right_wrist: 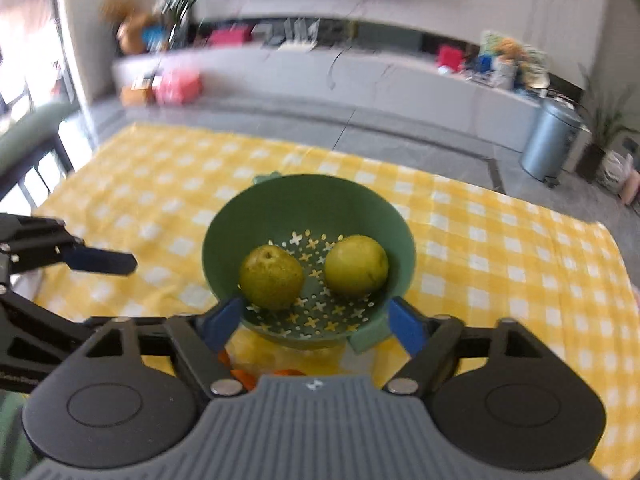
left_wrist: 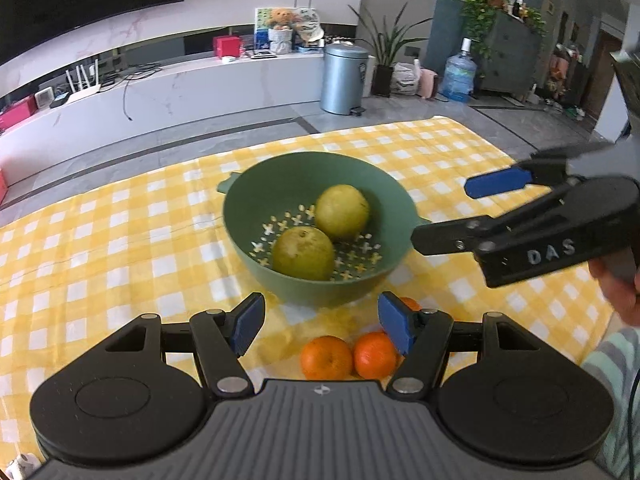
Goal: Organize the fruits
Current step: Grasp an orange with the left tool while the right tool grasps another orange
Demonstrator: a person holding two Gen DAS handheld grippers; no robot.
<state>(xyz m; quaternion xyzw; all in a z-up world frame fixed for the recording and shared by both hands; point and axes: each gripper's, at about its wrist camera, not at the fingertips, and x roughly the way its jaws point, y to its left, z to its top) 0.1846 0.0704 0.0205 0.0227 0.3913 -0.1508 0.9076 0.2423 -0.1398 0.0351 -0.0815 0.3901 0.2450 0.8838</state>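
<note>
While both claws sit spread and empty, 2 pears [left_wrist: 320, 232] lie in the green colander [left_wrist: 384, 196]; left claw [left_wrist: 322, 326] hangs over 3 oranges [left_wrist: 347, 356] on the desk [left_wrist: 120, 248], likely next; right claw [right_wrist: 316, 322] at colander's near rim.

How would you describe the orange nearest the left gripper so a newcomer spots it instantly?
Start at the green colander on the yellow checked tablecloth. Just in front of it, on the cloth, lie small oranges. Take the leftmost orange: fully in view, with its stem dimple showing, while its neighbour is partly hidden behind a blue finger.
</note>
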